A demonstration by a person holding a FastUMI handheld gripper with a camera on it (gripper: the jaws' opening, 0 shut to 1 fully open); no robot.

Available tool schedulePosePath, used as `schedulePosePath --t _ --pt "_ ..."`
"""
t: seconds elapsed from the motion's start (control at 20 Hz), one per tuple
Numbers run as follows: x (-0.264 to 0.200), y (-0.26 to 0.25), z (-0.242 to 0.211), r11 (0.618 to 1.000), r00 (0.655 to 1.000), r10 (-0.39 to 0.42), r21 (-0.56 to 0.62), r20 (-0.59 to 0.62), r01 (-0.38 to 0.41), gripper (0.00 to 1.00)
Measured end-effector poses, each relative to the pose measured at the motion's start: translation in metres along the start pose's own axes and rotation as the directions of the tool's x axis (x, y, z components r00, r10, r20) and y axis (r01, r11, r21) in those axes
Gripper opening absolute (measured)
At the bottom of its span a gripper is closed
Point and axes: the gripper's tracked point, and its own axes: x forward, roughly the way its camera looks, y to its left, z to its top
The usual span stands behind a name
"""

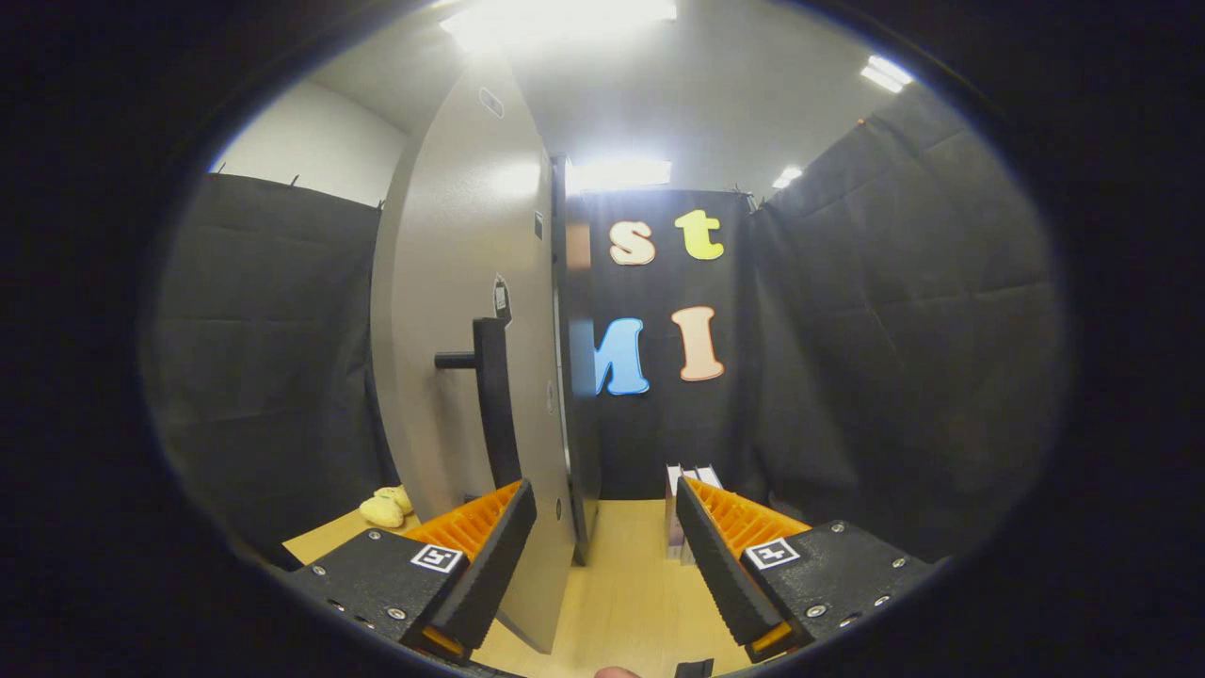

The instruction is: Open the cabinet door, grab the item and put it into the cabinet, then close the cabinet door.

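Closest in, the gripper (605, 546) has its fingers spread wide apart with nothing between them but bare tabletop, so it's holding nothing at all. The left finger (490, 556) sits right up against the lower edge of the cabinet door (461, 311), though whether it's actually touching I can't say from here.

That door is the thing to watch. It's a tall pale grey panel, standing upright and swung out edge-on toward the gripper, so its free edge runs top to bottom just ahead of the left finger. Its dark handle (491, 400) is a long vertical bar on a short stub, mounted on the door's outer face, just above and beyond the left fingertip. The handle's long axis is straight up and down, while the fingers open side to side, which looks a fair match for closing across it.

Down on the wooden table (626, 584), off beyond the door's outer face, lies a small yellow item (388, 508), soft and rounded, well to the left of the fingers. I'd judge that's what has to be picked up, with the door standing between it and the gripper's line.

Just ahead of the right finger there's a pale upright box (680, 513); I can't tell what it is.
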Motion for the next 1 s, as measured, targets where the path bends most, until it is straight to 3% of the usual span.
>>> schedulePosePath --t 0.15,0.5,1.0 --pt "0.001 0.0 0.001 1.0 1.0 -0.002 -0.02 0.002 0.002 0.92" --pt "0.003 0.014 -0.001 0.998 1.0 0.0 0.068 -0.019 0.001 0.91" --pt "0.012 0.102 0.0 0.989 0.992 0.127 0.08 -0.028 -0.124 0.91"
